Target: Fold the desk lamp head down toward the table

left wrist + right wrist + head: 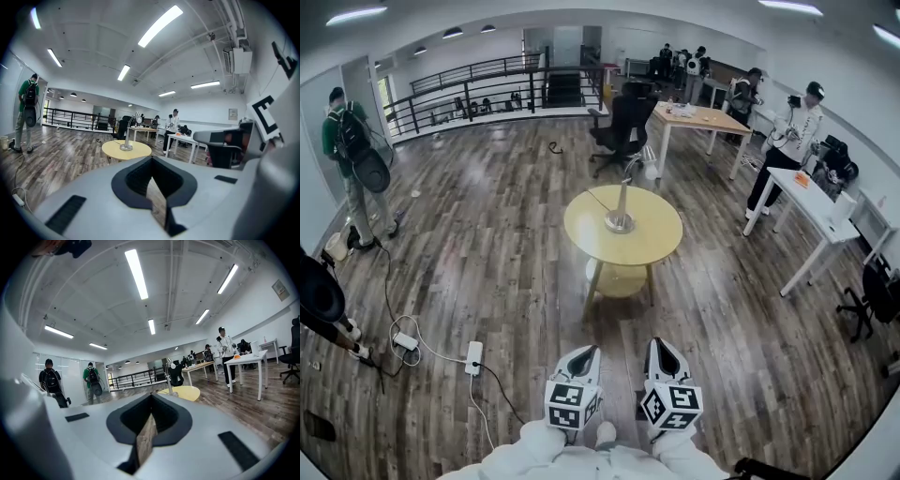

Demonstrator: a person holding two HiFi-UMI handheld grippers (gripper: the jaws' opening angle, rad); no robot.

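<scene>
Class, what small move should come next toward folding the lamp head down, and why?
Probably step forward to the round table. The desk lamp stands there with its head raised, well out of reach, and the left gripper and right gripper are both shut and empty.

A dark brown wood-plank floor [487,244] spreads out before me. Low at my left a white power strip [474,357] lies on it, thin cables trailing away. Further left a person in a green top with a black backpack [349,150] stands near the wall. A black metal railing [469,89] runs along the back, and a black office chair [622,127] sits just beside a wood-topped desk with white legs [698,117]. At my right a person in a white top and black trousers [783,150] stands beside a long white desk [816,206]. Long white strip lights [159,26] glow overhead.
</scene>
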